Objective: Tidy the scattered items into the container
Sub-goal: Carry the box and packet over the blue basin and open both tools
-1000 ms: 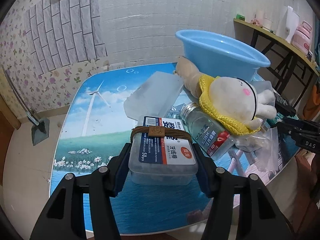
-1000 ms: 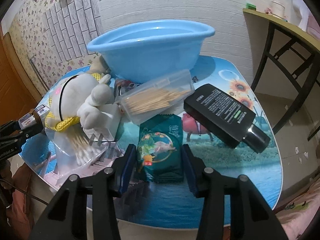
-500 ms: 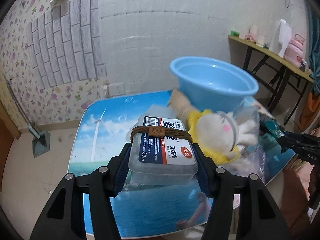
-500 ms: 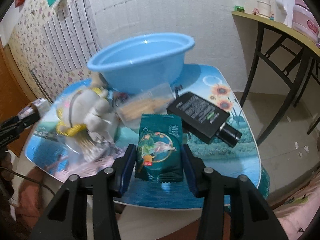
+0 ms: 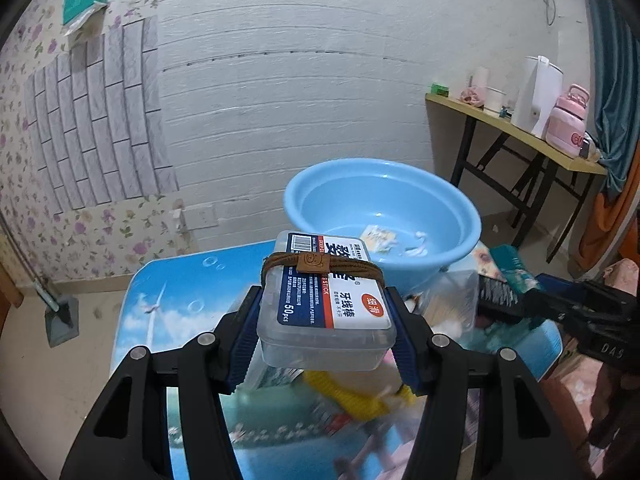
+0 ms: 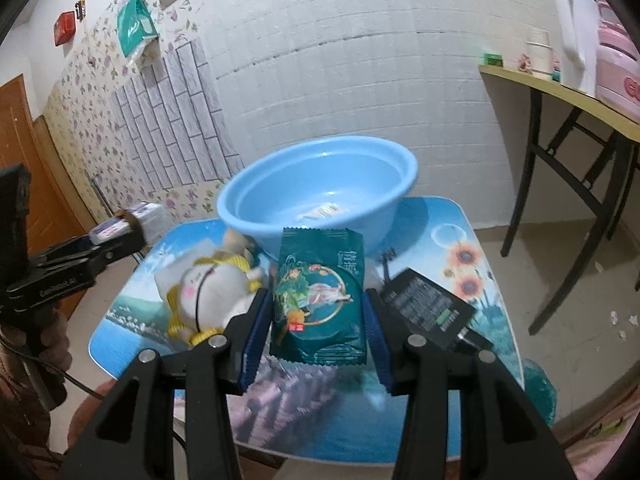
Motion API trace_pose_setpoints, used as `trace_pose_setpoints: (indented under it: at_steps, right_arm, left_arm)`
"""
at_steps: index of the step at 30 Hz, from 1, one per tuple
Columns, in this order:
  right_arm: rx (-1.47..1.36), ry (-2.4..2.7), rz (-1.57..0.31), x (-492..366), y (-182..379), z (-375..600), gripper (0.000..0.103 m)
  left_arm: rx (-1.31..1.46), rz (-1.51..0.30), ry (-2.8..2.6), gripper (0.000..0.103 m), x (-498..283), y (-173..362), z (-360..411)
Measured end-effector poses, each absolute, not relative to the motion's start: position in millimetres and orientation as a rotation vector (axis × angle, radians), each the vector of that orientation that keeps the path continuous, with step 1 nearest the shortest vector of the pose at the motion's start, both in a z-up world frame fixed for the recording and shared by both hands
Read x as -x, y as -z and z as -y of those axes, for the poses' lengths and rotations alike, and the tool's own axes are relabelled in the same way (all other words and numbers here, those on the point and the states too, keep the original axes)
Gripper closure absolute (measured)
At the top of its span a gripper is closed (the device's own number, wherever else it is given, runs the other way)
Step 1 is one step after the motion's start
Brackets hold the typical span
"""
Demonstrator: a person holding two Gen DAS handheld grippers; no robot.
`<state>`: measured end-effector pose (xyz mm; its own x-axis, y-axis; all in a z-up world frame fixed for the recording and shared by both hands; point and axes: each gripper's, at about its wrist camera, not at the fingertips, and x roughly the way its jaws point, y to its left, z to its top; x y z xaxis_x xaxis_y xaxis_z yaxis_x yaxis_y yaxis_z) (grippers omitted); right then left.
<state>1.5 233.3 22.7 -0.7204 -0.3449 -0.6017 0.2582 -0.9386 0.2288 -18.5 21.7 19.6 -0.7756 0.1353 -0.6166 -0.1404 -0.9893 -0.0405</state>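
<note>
Both grippers have come up off the table since a second ago, each with its item clamped, so the pile that filled the lower part of the views now sits below and the blue basin (image 5: 384,220) shows its inside instead of just its wall. On the left, the left gripper (image 5: 326,340) is clenched on a clear plastic floss-pick box (image 5: 326,308) with a blue and white label and a brown hair tie (image 5: 320,268) wrapped around it; its long axis runs straight away from the fingers, toward the basin, which lies ahead and a bit to the right. Over on the right, the right gripper (image 6: 318,336) squeezes a dark green snack packet (image 6: 320,296), flat, crimped at both ends, long axis also pointing away at the basin (image 6: 320,204) dead ahead. I'd say the right hand has the straighter line in, so it's probably the nearer one. The basin stands near the far edge of the table (image 6: 472,248) and already has a couple of small items in the bottom. Still left on the table: a plush toy with yellow knit (image 6: 208,292) toward the left edge, and a black bottle (image 6: 432,308) toward the right edge. Next move looks like carry forward over the rim and let go.
</note>
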Motion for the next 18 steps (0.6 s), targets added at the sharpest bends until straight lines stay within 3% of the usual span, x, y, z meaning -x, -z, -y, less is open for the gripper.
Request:
trace_pose_setpoints:
  at_steps: [18]
  right_arm:
    - [-0.839,2.608,0.181,66.3,-37.3,-221.3,0.058]
  left_arm:
    - [1.01,-0.098,-2.728,0.045,92.4,-12.7,-75.7]
